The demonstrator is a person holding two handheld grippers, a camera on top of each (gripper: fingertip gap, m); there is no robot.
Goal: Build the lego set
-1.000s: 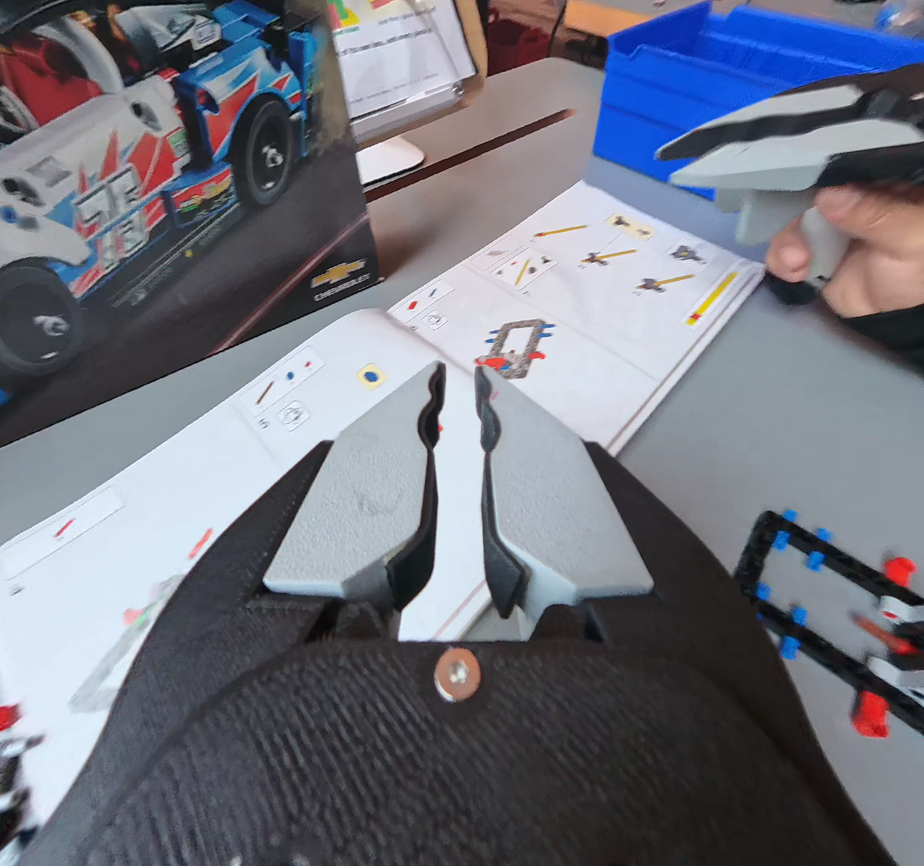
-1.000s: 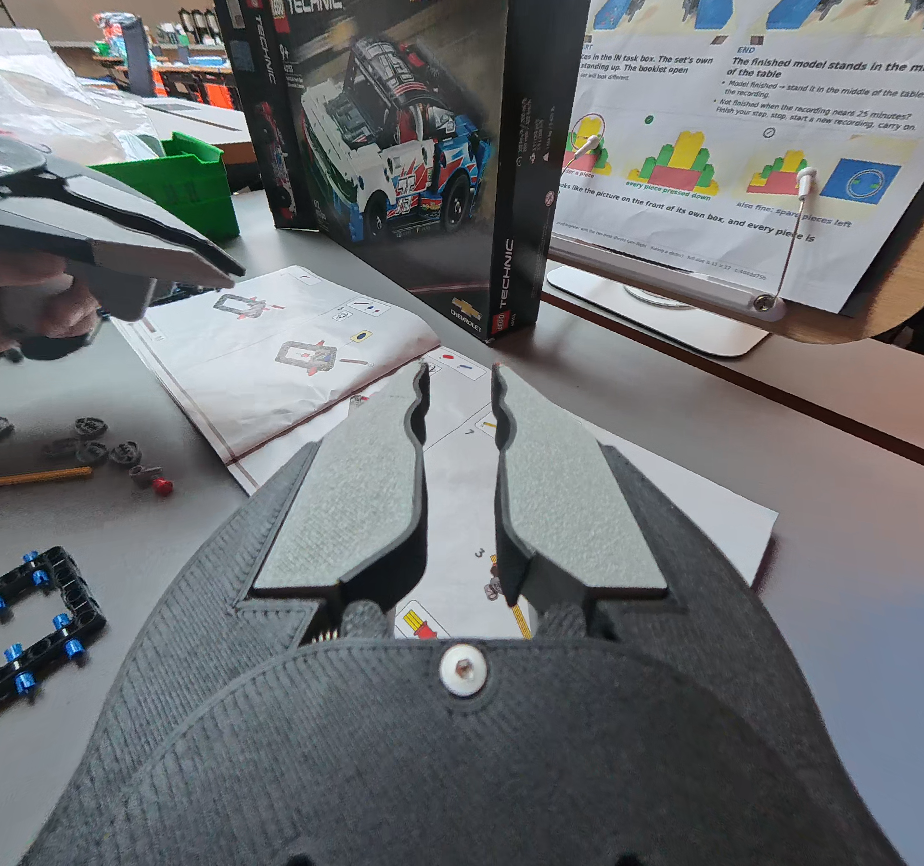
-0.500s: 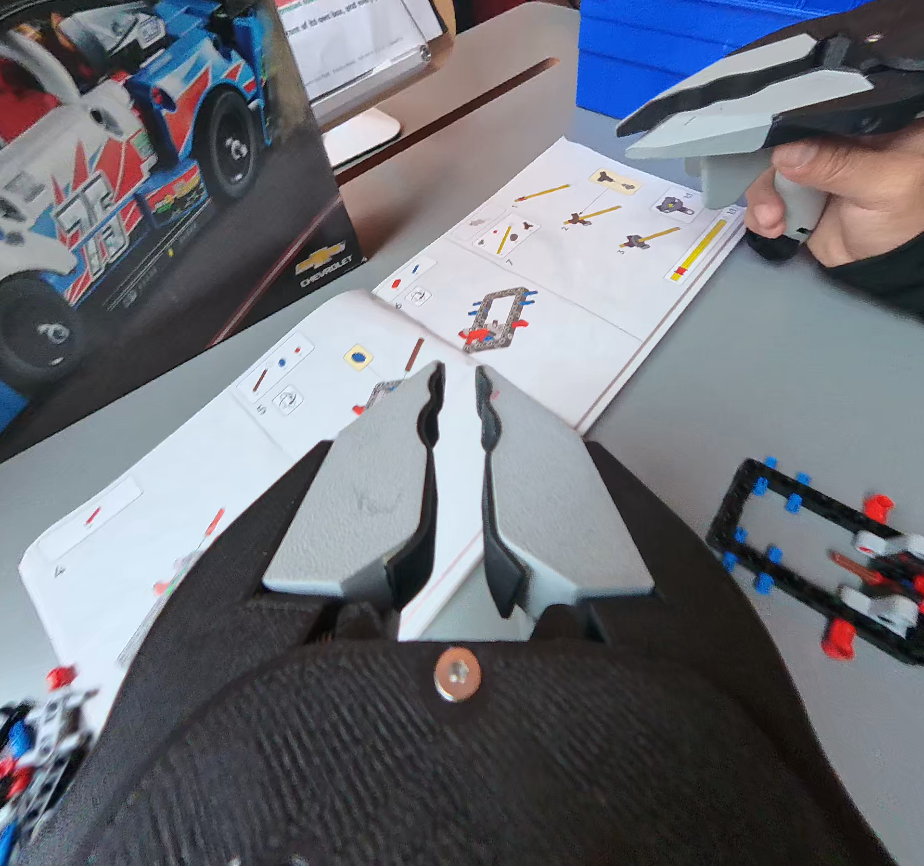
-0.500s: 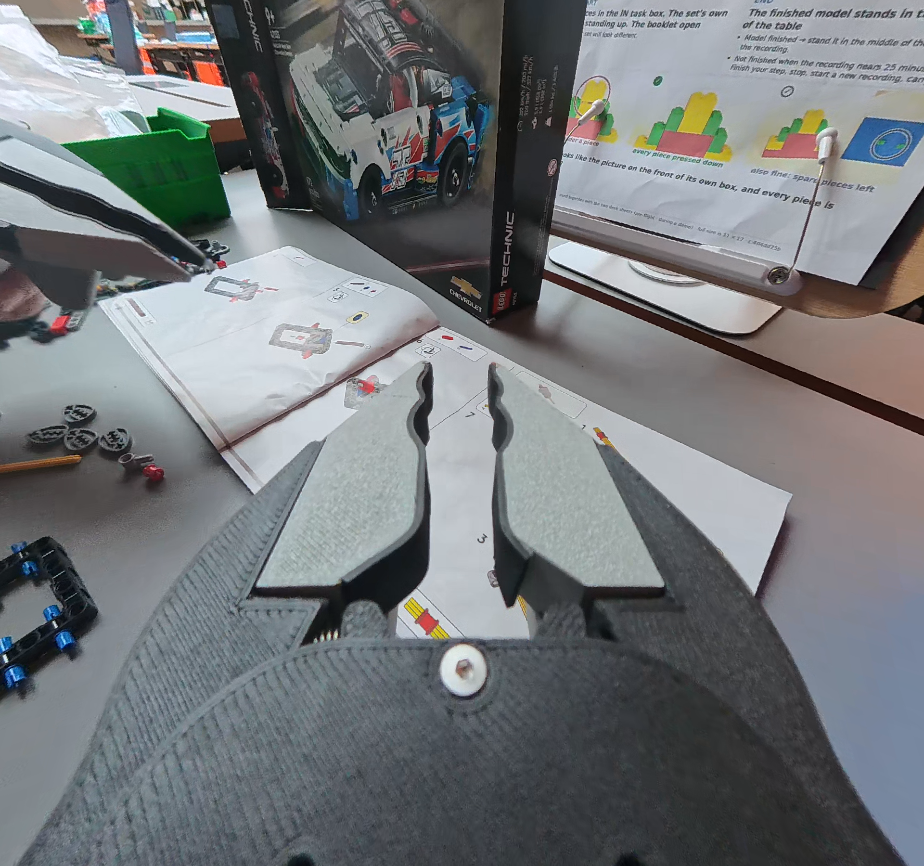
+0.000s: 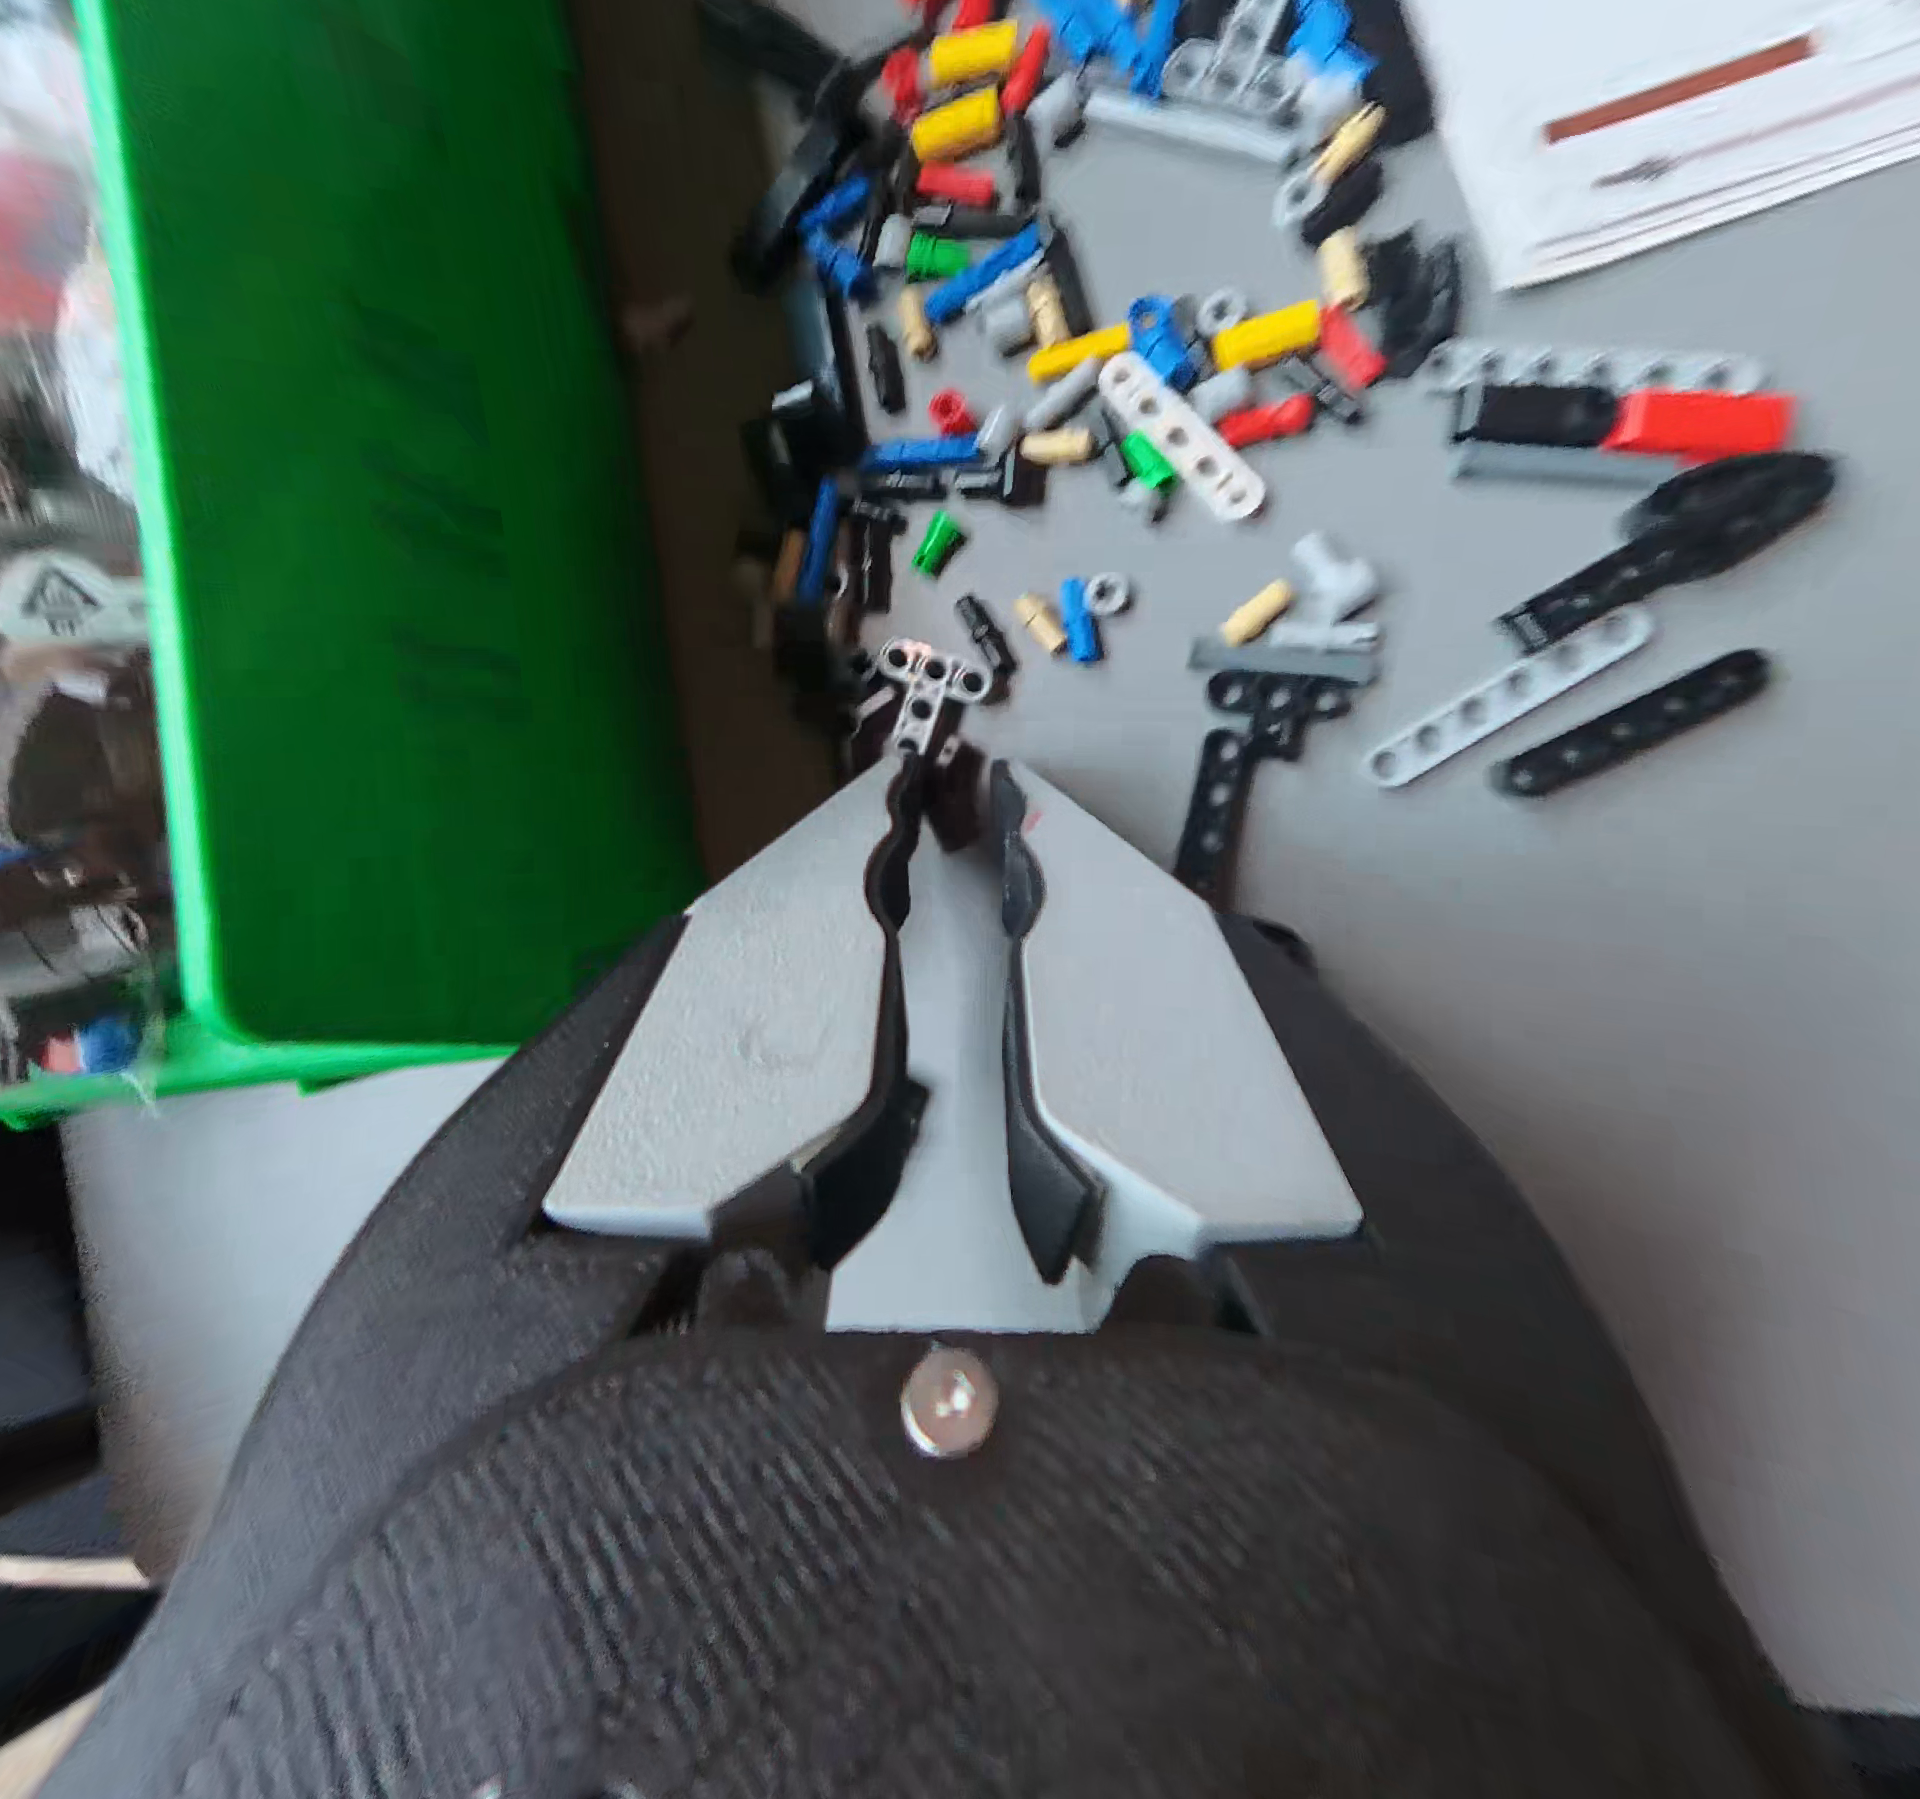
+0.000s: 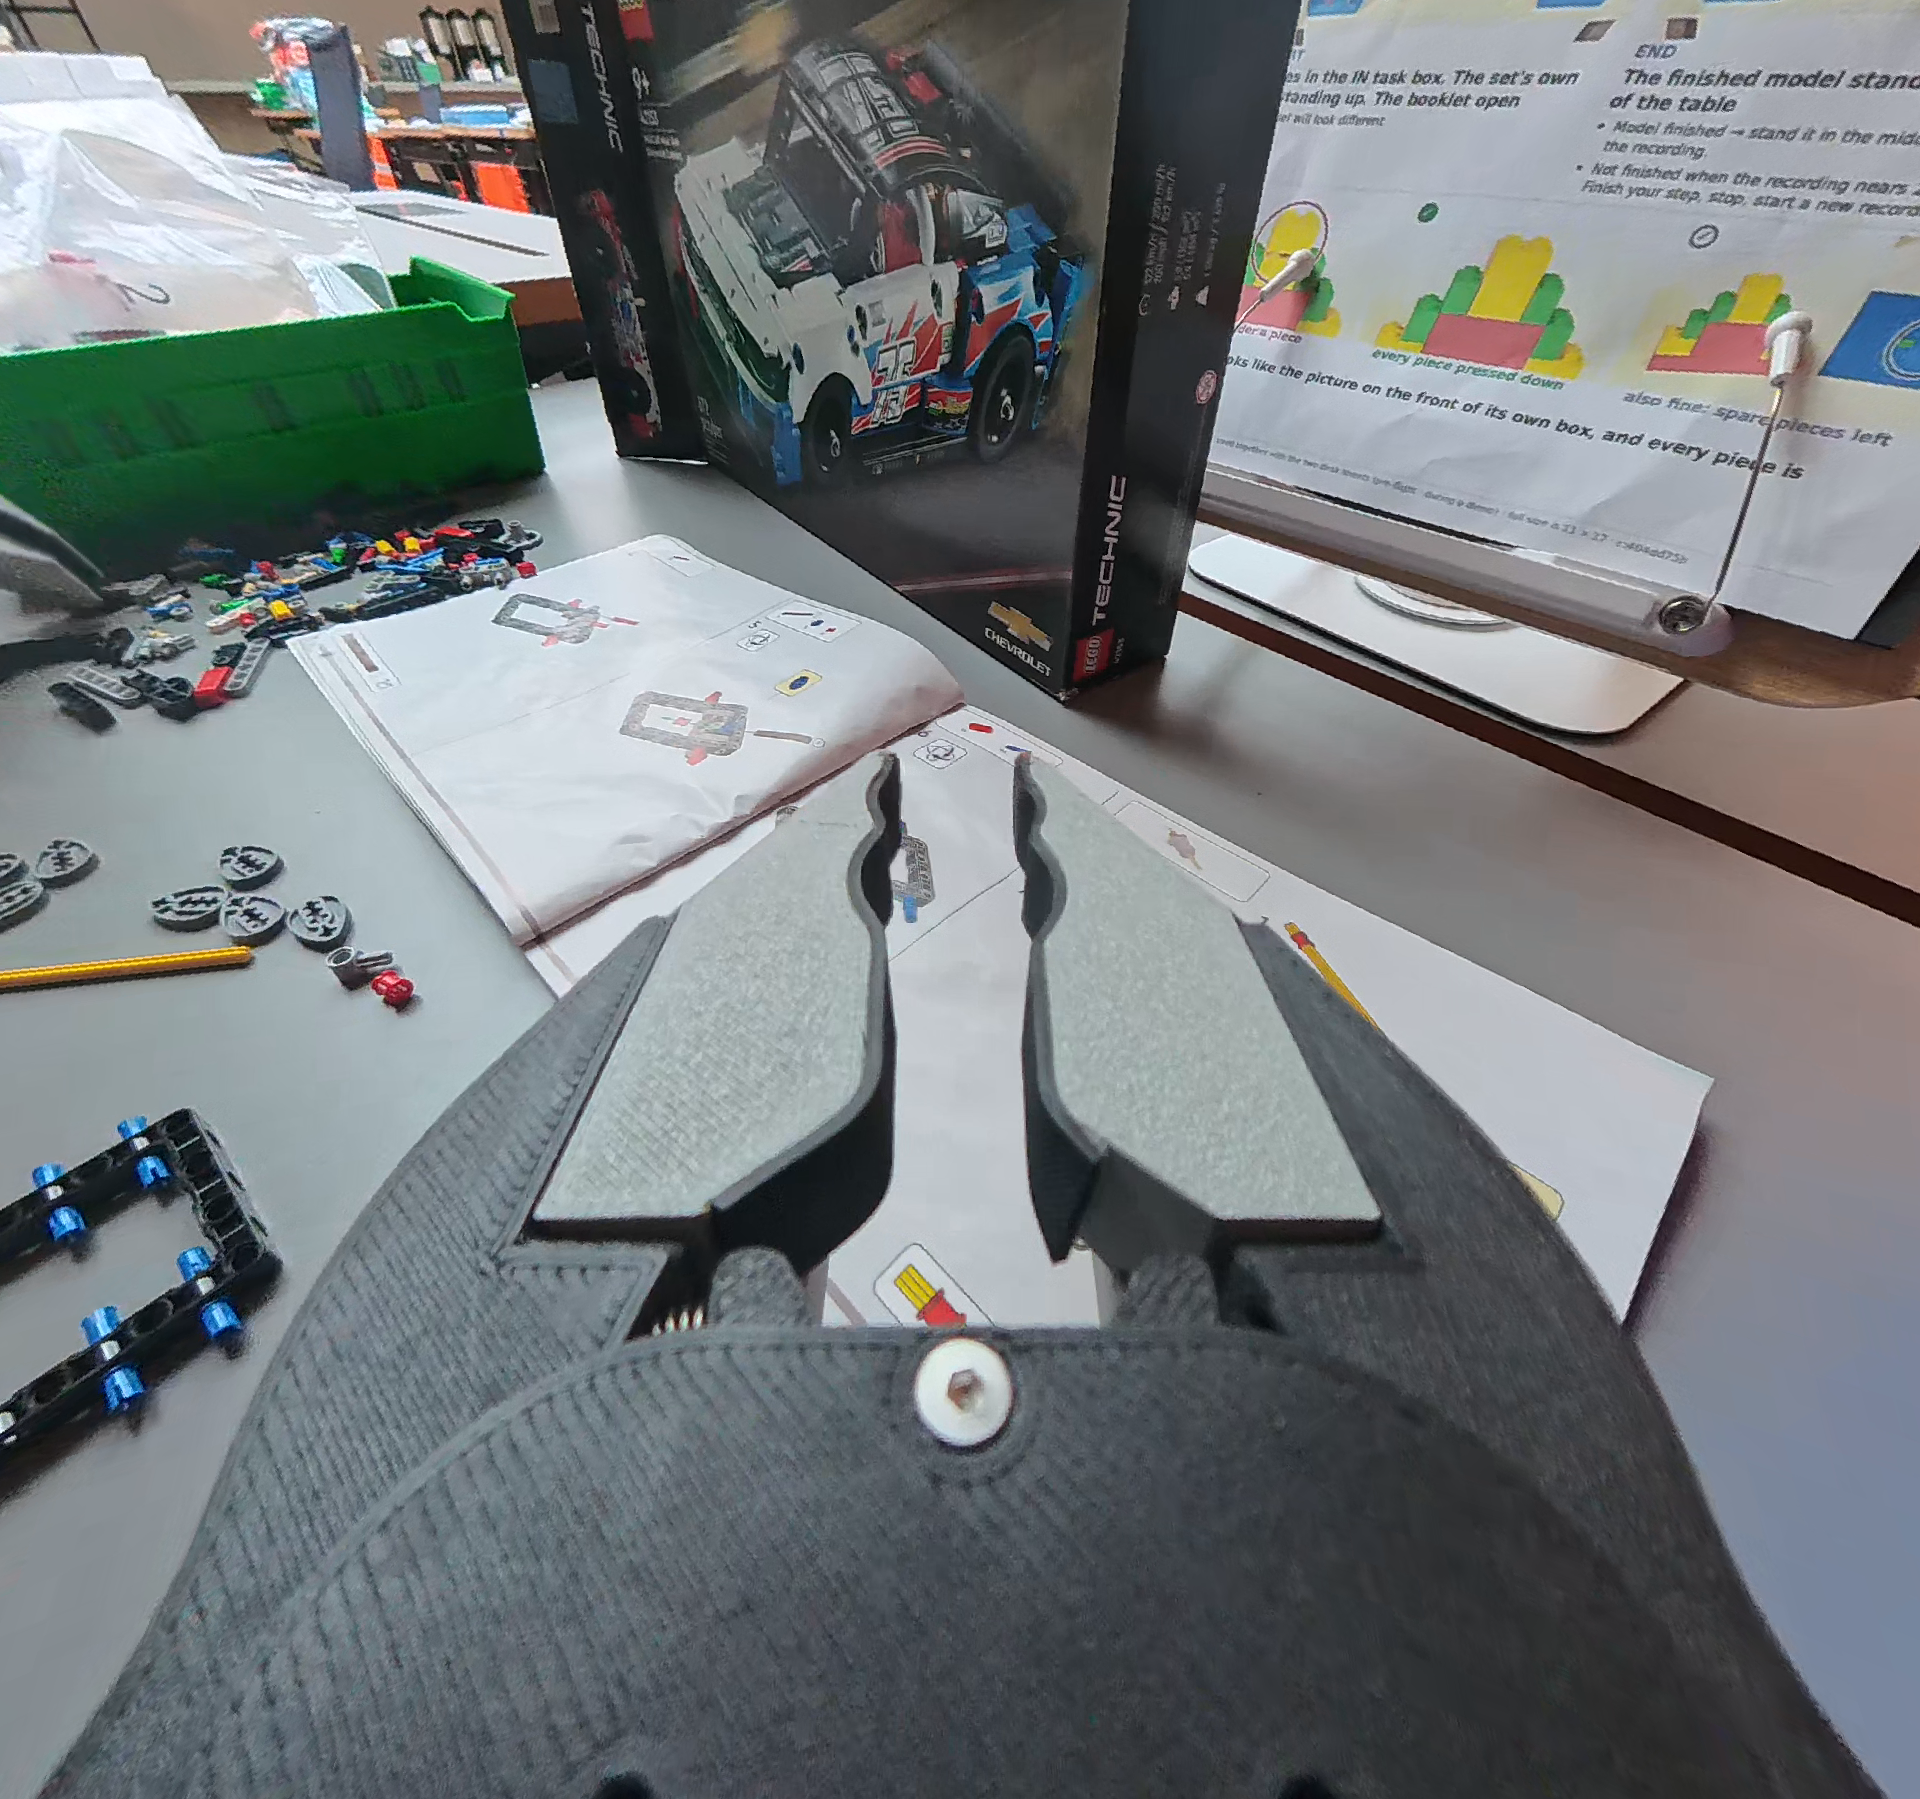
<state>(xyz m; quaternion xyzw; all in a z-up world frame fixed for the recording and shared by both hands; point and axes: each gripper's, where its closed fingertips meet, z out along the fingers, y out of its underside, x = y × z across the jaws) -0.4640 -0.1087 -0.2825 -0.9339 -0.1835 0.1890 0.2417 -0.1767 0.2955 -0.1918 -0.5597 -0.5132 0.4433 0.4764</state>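
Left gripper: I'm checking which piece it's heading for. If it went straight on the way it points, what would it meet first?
Probably the small grey T-shaped beam just beyond the open left gripper, at the near edge of the loose piece pile. A dark piece sits by the tips too; blur hides the depth.

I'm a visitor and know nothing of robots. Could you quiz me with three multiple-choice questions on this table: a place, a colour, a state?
1. Where is the set's box?
A) lying on its side
B) upright behind the open booklet
C) on top of the booklet

2. What colour are the pins in the black frame?
A) yellow
B) green
C) blue

3. How are the right tongs?
A) shut on a pin
B) open, empty
C) shut on paper

Answers: B, it stands on edge behind the pages; C, blue ends stick out of the frame; B, the booklet shows through the clear gap between them.
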